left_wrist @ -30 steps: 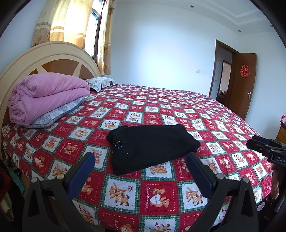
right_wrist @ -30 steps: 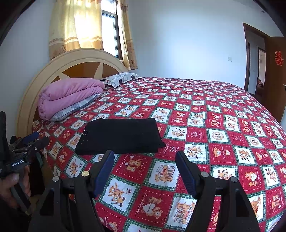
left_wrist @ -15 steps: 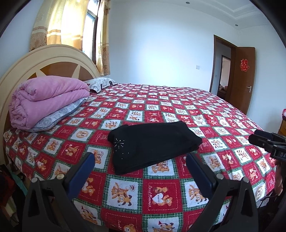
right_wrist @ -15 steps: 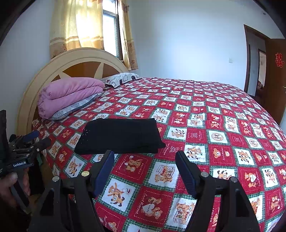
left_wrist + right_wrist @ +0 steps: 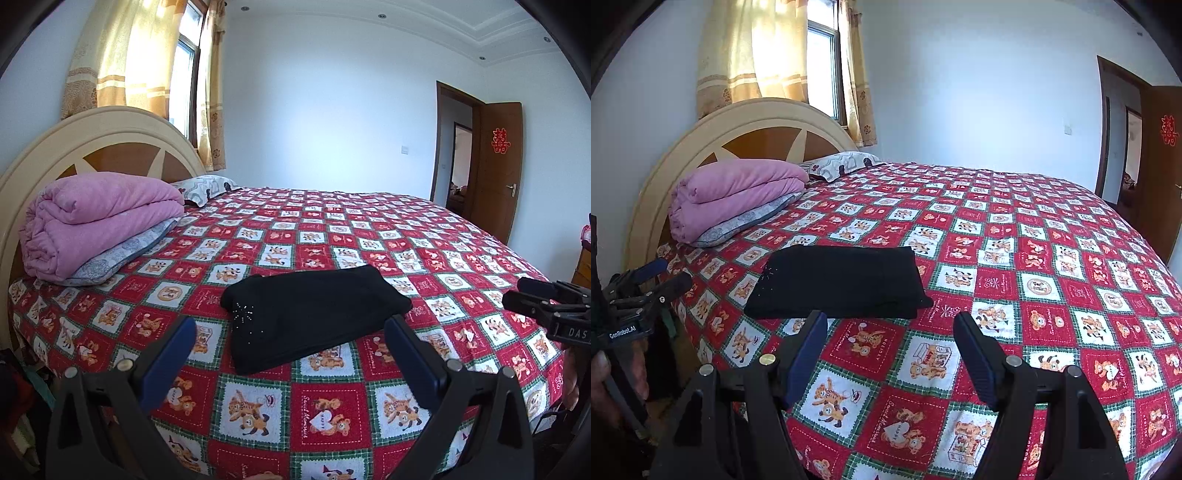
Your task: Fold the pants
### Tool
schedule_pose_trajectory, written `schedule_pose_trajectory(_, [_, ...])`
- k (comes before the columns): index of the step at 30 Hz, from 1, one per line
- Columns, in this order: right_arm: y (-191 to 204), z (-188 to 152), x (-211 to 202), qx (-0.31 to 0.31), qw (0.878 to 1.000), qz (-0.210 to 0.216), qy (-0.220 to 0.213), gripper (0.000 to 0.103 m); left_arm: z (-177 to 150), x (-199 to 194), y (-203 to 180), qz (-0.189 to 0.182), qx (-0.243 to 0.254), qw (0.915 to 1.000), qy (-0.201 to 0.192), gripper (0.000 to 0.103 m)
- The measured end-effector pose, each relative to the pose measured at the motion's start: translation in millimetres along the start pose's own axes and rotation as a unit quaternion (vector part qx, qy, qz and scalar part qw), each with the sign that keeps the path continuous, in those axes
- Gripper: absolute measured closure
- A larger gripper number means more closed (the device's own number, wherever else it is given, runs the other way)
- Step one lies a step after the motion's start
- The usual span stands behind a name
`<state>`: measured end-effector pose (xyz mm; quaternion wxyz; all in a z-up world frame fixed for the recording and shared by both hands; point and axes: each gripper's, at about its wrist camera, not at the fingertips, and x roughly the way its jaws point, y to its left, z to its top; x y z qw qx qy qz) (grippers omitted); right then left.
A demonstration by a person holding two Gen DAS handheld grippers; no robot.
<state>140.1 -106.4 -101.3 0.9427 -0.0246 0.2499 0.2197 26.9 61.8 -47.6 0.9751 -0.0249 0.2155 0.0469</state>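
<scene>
Since a second ago both cameras have risen and drawn back a little, while the black pants (image 5: 310, 314) have not shifted. They lie folded into a compact rectangle near the bed's (image 5: 332, 406) near edge, which suggests the fold is done. The left claw (image 5: 291, 354) and right claw (image 5: 890, 350) hang spread wide above the bedspread, holding and touching nothing.

- Black pants (image 5: 310, 317) are showing tiny sparkling dots.
- Bedspread (image 5: 332, 236) is showing red-and-white teddy-bear squares with green plaid borders.
- Blanket (image 5: 99, 218) is looking pink.
</scene>
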Motion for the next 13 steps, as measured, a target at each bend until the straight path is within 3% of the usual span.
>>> schedule_pose_trajectory(13, [2.6, -4.6, 6.2, -0.011, 1.0, -0.001, 0.01, 0.031, -9.5, 8.1, 3.1, -0.001, -0.013, 0.9998, 0.015, 0.0])
